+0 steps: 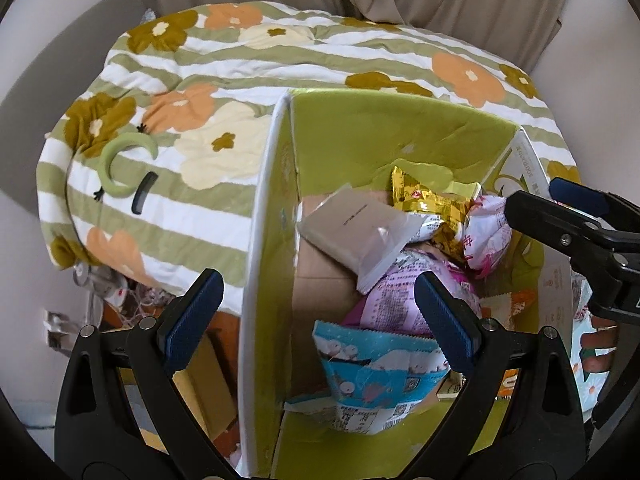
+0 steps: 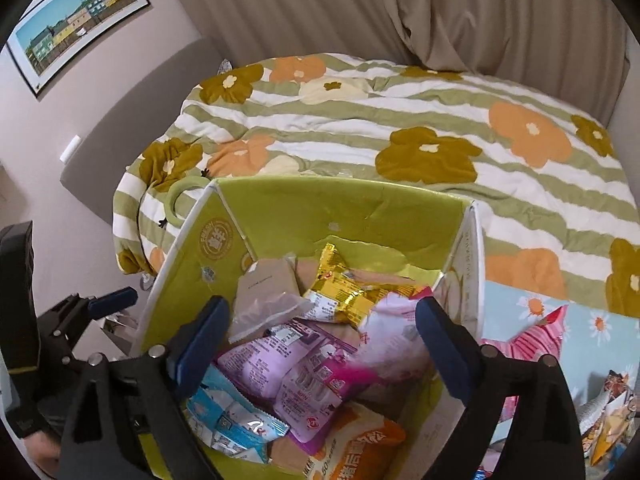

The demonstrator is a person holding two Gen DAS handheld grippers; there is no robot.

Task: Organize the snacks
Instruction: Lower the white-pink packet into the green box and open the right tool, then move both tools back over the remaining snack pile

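A green cardboard box stands open in front of the bed and holds several snack packets: a grey pouch, a gold packet, pink packets, a blue packet and an orange bag. My left gripper is open and empty over the box's left wall. My right gripper is open and empty above the packets. Each gripper shows at the edge of the other's view.
A bed with a green striped flower quilt lies behind the box. More snack packets lie on a blue flowered cloth to the right. Beige curtains hang behind. Clutter sits on the floor left of the box.
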